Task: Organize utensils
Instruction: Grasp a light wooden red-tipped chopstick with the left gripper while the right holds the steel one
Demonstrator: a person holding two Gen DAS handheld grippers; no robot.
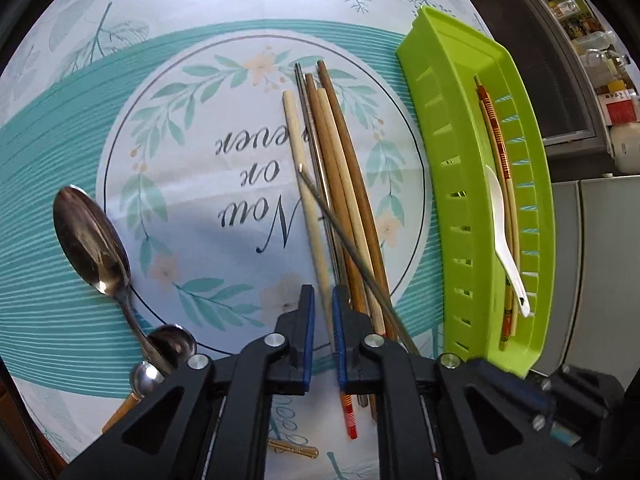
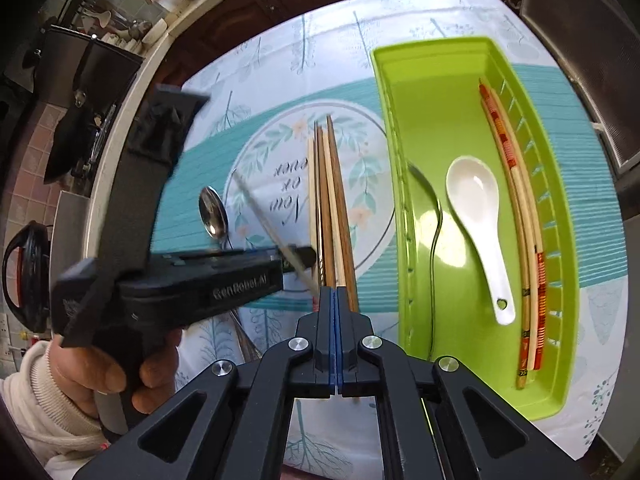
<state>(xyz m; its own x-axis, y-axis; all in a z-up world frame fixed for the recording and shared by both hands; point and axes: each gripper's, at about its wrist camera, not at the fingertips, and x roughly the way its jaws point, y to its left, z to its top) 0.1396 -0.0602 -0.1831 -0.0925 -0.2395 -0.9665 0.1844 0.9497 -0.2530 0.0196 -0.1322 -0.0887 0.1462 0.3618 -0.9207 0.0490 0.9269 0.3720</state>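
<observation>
Across floral teal tablecloth (image 1: 60, 240), just beside slotted lime-green plastic tray (image 1: 452, 184): loose pile of wooden and metal chopsticks (image 1: 344, 184). Pinches, apparently, pale round wooden chopstick (image 1: 296, 136) with left gripper (image 1: 323, 292), pointing steeply down. Risks dragging neighbours or flicking thin steel chopstick (image 1: 348, 246) lying crosswise. Holds right gripper (image 2: 334, 292) pressed together, empty, beside the tray.

Tray (image 2: 420, 92): glossy green plastic. Spoon (image 1: 90, 240): polished metal, mirror finish. Soup spoon (image 2: 476, 216): glossy white ceramic-looking. Chopsticks (image 1: 340, 184): mostly matt wood. Tablecloth (image 1: 192, 216): smooth printed.
</observation>
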